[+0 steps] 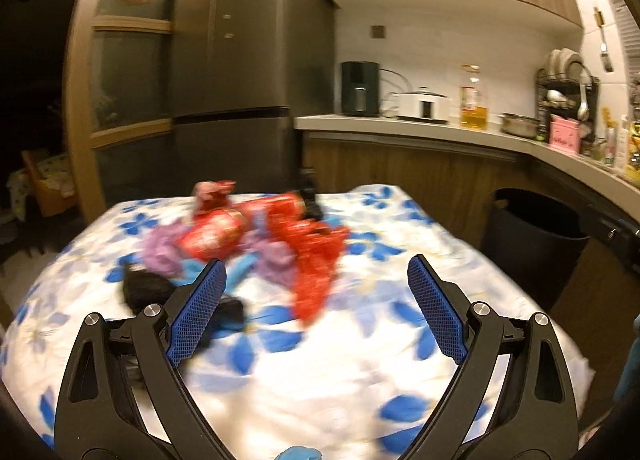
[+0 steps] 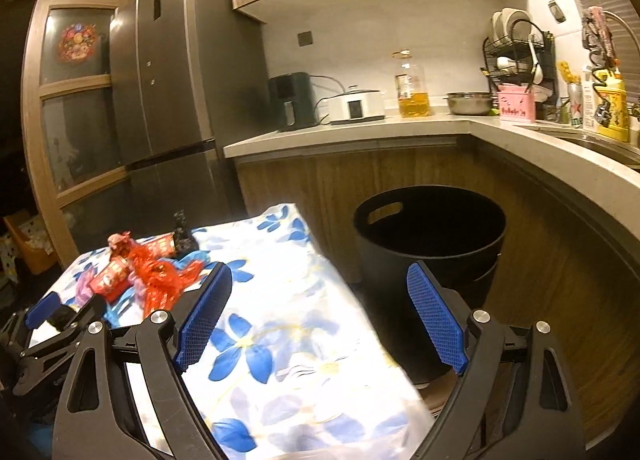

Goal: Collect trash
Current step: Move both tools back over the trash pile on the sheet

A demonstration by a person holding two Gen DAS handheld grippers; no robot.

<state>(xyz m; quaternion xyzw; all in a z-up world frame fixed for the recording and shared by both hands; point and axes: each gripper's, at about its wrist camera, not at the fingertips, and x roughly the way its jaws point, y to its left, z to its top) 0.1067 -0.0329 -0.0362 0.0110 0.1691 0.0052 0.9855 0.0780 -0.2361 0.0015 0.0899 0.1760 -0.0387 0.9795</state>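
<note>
A pile of trash lies on the flowered tablecloth (image 1: pixel 320 360): red foil wrappers (image 1: pixel 312 256), a red packet (image 1: pixel 212 236), purple crumpled paper (image 1: pixel 160 252) and a black crumpled piece (image 1: pixel 144 288). My left gripper (image 1: pixel 316 272) is open and empty, just short of the pile. My right gripper (image 2: pixel 320 280) is open and empty, over the table's right edge, facing the black bin (image 2: pixel 432 236). The red wrappers (image 2: pixel 160 280) and the left gripper (image 2: pixel 52 312) show at the left of the right wrist view. The bin (image 1: pixel 532 240) stands on the floor right of the table.
A dark fridge (image 1: pixel 248 60) stands behind the table. A kitchen counter (image 2: pixel 360 132) runs along the back and right, with an air fryer (image 2: pixel 290 100), a cooker (image 2: pixel 356 106), an oil bottle (image 2: pixel 412 88), a steel bowl (image 2: pixel 468 102) and a dish rack (image 2: pixel 520 56).
</note>
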